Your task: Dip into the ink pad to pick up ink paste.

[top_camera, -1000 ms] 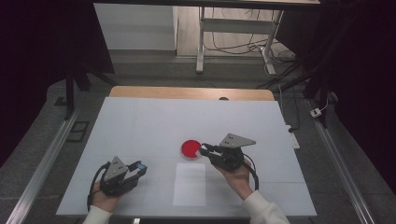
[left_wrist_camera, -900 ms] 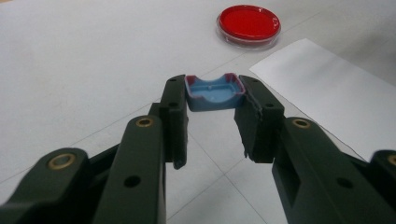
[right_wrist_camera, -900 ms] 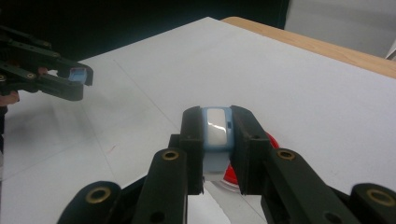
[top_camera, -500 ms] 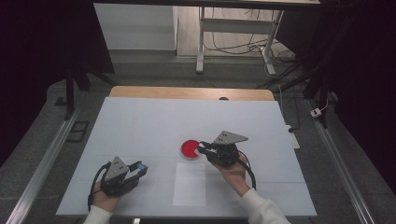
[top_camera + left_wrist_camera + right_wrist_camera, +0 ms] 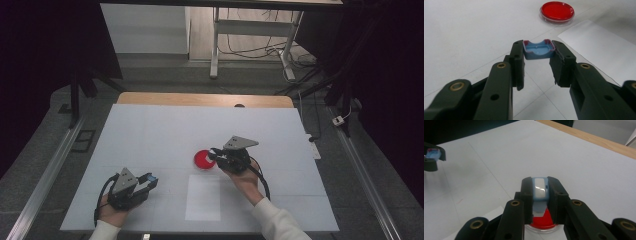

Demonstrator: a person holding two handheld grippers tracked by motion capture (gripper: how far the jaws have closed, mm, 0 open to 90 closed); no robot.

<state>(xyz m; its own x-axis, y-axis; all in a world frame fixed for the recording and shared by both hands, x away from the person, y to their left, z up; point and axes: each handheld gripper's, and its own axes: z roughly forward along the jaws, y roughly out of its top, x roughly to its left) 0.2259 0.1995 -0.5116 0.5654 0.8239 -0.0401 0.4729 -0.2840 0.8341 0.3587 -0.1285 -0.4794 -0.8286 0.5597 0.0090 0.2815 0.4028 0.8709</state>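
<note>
A round red dish (image 5: 201,160) with a clear rim lies at the middle of the white table. My right gripper (image 5: 215,154) hangs just over the dish's right edge, shut on a small pale-blue and white piece (image 5: 540,189); the red dish (image 5: 545,220) shows beneath its jaws. Toward the front left, my left gripper (image 5: 148,180) rests low and is shut on a small blue cap-like piece (image 5: 538,51) with dark red edges. Ahead of the left jaws the red dish (image 5: 556,11) lies flat on the table.
A white paper sheet (image 5: 203,198) lies flat on the table (image 5: 150,135) between the two hands, near the front edge. A wooden strip (image 5: 200,99) runs along the far edge. Metal rails flank the table on both sides.
My right gripper has moved a little to the left, ending over the red dish's right edge. The left gripper and the dish have stayed where they were.
</note>
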